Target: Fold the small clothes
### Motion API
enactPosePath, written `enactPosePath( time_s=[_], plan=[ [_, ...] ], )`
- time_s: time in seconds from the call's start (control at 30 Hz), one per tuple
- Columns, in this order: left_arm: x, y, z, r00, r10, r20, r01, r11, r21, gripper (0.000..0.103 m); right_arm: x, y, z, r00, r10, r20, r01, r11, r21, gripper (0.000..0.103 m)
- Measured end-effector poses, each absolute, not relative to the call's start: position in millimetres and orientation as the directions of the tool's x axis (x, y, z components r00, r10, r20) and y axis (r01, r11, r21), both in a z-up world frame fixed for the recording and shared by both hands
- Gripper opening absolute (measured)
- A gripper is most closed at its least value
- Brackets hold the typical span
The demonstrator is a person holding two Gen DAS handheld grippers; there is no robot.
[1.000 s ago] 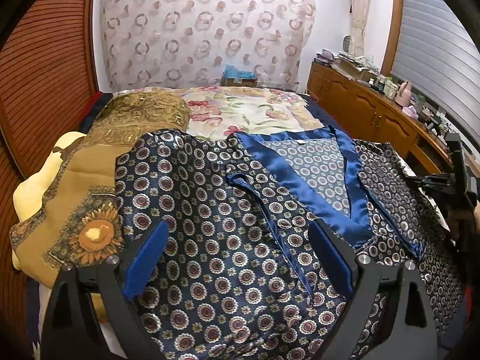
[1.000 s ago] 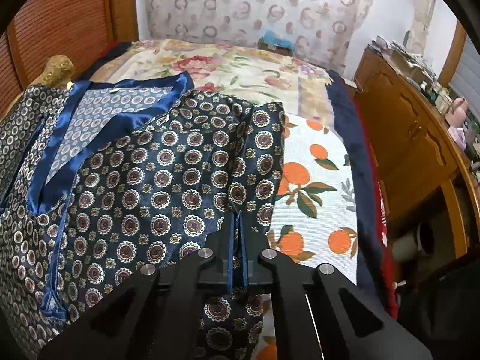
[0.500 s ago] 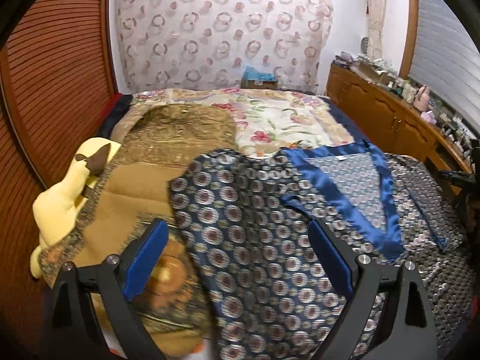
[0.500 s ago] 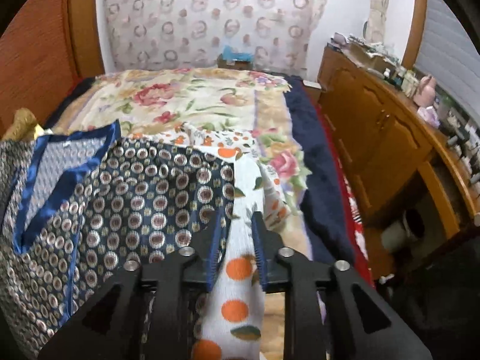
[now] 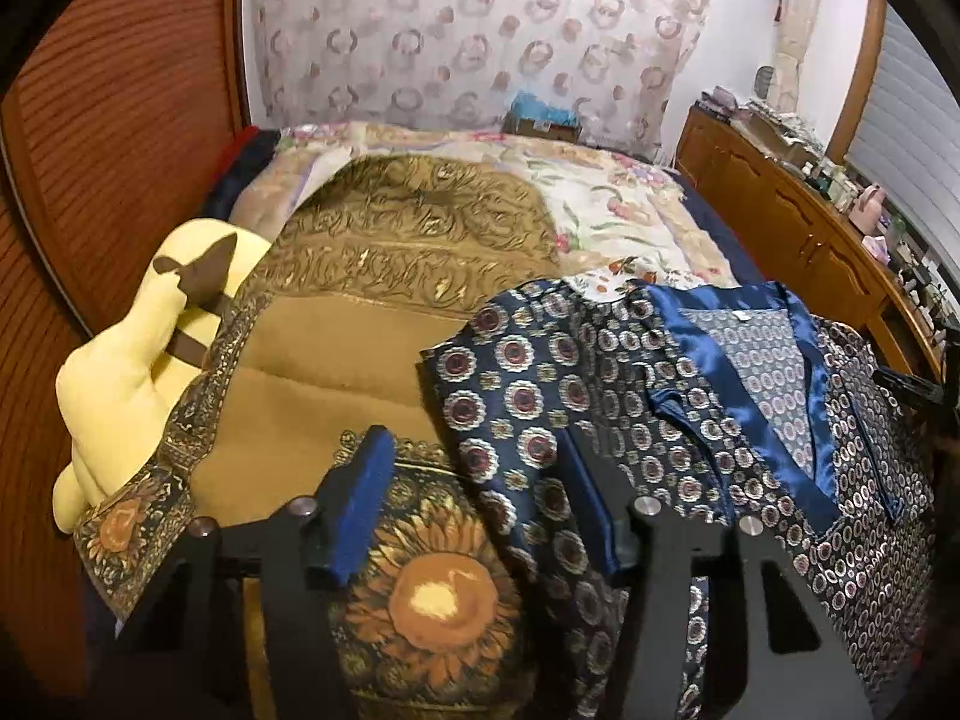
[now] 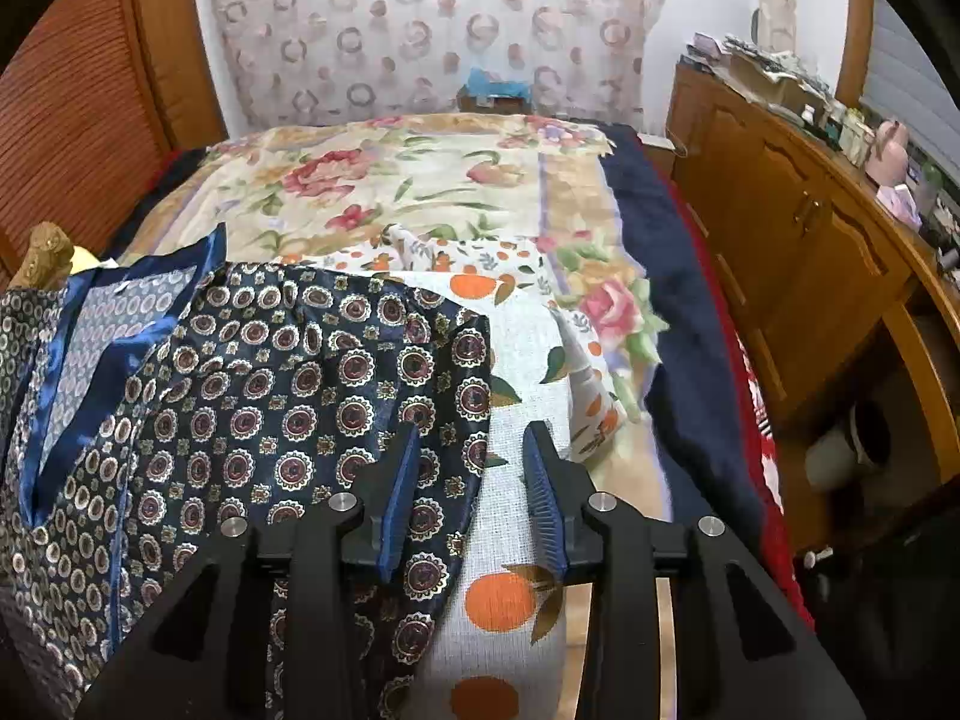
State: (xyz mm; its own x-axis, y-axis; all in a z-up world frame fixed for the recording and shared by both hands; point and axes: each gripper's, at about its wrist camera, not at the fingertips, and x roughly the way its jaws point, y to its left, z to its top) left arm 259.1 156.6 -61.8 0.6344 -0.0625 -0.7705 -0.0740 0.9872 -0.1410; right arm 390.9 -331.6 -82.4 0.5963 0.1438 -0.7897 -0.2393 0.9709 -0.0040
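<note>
A navy medallion-print top (image 5: pixel 690 420) with a blue satin V-neck lies spread flat on the bed. In the left wrist view my left gripper (image 5: pixel 477 450) hovers over the top's left edge. Its jaws are closing, with that edge and a sunflower cloth between them, and the pads do not press on either. In the right wrist view the same top (image 6: pixel 270 396) fills the left half. My right gripper (image 6: pixel 474 438) stands over its right edge with the jaws opening. The edge lies loose between the blue pads (image 6: pixel 399 498), on an orange-print cloth (image 6: pixel 528 360).
A golden-brown sunflower blanket (image 5: pixel 336 360) and a yellow plush toy (image 5: pixel 132 372) lie left of the top, against a slatted wooden wall (image 5: pixel 120 120). A floral bedspread (image 6: pixel 420 180) covers the far bed. A wooden cabinet (image 6: pixel 810 240) with clutter runs along the right.
My left gripper slid left across the top to its left edge and its jaws narrowed. My right gripper let go of the top's right edge, opened and shifted right.
</note>
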Motion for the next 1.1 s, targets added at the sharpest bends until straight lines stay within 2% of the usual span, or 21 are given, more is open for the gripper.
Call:
enactPosePath(
  time_s=[0.23,0.3,0.37,0.43,0.7,0.87,0.9,0.97,1.03,1.1],
  plan=[
    [270,164,-69,0.601,-0.098,-0.793,-0.074,0.981,-0.178,0.056,390,-329,-87,0.602,0.167,-0.781,-0.266,0.964,0.001,0.051],
    [272,162,-69,0.602,-0.120,-0.790,-0.061,0.979,-0.195,0.056,390,-329,-87,0.602,0.164,-0.781,-0.266,0.964,-0.002,0.052],
    [274,161,-69,0.600,-0.148,-0.786,-0.046,0.975,-0.218,0.041,390,-328,-87,0.601,0.167,-0.781,-0.266,0.964,0.001,0.052],
    [277,161,-69,0.600,-0.155,-0.785,-0.045,0.973,-0.226,0.037,390,-327,-87,0.601,0.167,-0.781,-0.266,0.964,0.002,0.052],
    [288,166,-74,0.590,-0.126,-0.797,-0.082,0.973,-0.215,0.035,390,-328,-87,0.601,0.168,-0.782,-0.266,0.964,0.003,0.053],
    [289,166,-76,0.595,-0.138,-0.792,-0.056,0.976,-0.212,0.035,391,-320,-89,0.584,0.194,-0.789,-0.313,0.950,0.001,0.071],
    [288,165,-76,0.597,-0.140,-0.790,-0.051,0.976,-0.211,0.031,391,-316,-90,0.585,0.184,-0.790,-0.321,0.947,-0.017,0.074],
    [287,166,-74,0.602,-0.146,-0.785,-0.046,0.975,-0.216,0.008,393,-315,-90,0.581,0.175,-0.795,-0.309,0.951,-0.017,0.078],
    [285,165,-70,0.612,-0.149,-0.777,-0.046,0.974,-0.223,0.003,397,-318,-90,0.577,0.173,-0.798,-0.292,0.956,-0.004,0.078],
    [281,163,-61,0.635,-0.159,-0.756,-0.032,0.972,-0.231,0.002,399,-319,-89,0.575,0.173,-0.800,-0.295,0.955,-0.006,0.078]
  ],
)
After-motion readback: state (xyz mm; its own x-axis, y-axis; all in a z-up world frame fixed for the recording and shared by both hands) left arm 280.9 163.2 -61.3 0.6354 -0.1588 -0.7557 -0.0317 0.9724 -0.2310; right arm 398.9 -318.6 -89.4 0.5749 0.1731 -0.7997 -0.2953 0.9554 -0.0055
